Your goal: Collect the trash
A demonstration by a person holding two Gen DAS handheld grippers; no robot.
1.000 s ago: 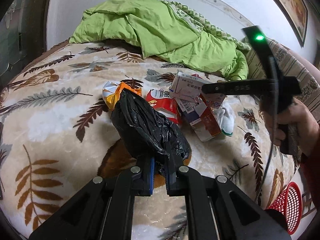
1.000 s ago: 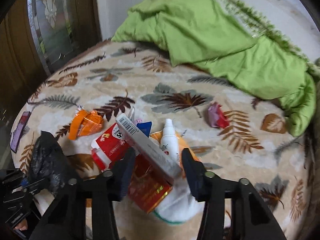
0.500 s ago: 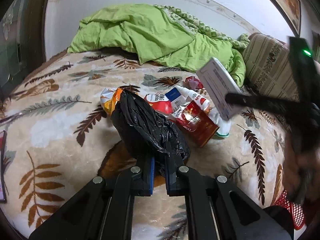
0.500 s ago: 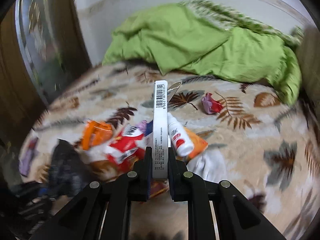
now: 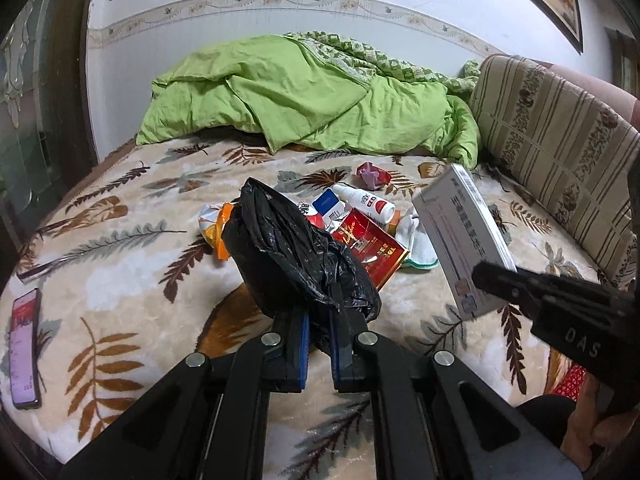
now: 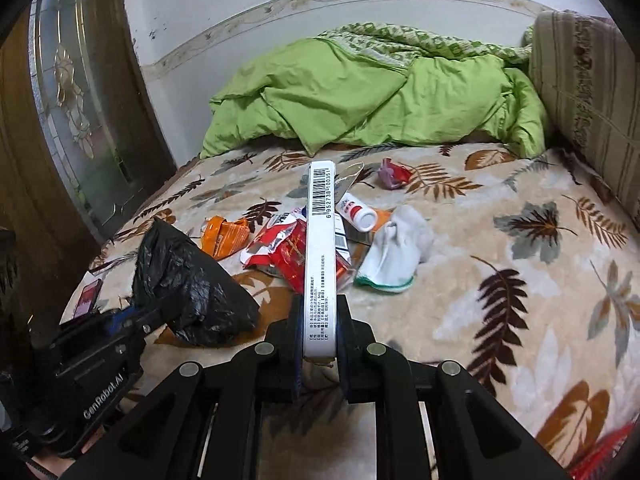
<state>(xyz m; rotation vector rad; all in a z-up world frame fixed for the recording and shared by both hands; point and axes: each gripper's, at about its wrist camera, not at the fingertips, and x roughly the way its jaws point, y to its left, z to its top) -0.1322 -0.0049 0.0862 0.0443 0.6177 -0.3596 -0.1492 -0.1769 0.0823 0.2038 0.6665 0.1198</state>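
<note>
My left gripper (image 5: 319, 334) is shut on the edge of a black trash bag (image 5: 294, 256), held above the bed; the bag also shows in the right wrist view (image 6: 188, 284). My right gripper (image 6: 319, 320) is shut on a flat white box (image 6: 319, 256) with a barcode, lifted off the bed; the box shows at the right in the left wrist view (image 5: 464, 240). A trash pile lies on the blanket: a red carton (image 5: 370, 248), an orange wrapper (image 6: 224, 232), a white bottle (image 6: 358, 212), a white cloth (image 6: 396, 250) and a crumpled red wrapper (image 6: 394, 172).
A green quilt (image 6: 360, 92) is heaped at the bed's far end. A striped cushion (image 5: 560, 148) lines the right side. A phone (image 5: 26, 344) lies near the bed's left edge. A red basket (image 5: 568, 380) stands beside the bed, bottom right. A glass door (image 6: 76, 104) is at left.
My right gripper shut on the white box, lifted it from the pile and drew it back toward the bed's near edge. The left gripper kept hold of the bag.
</note>
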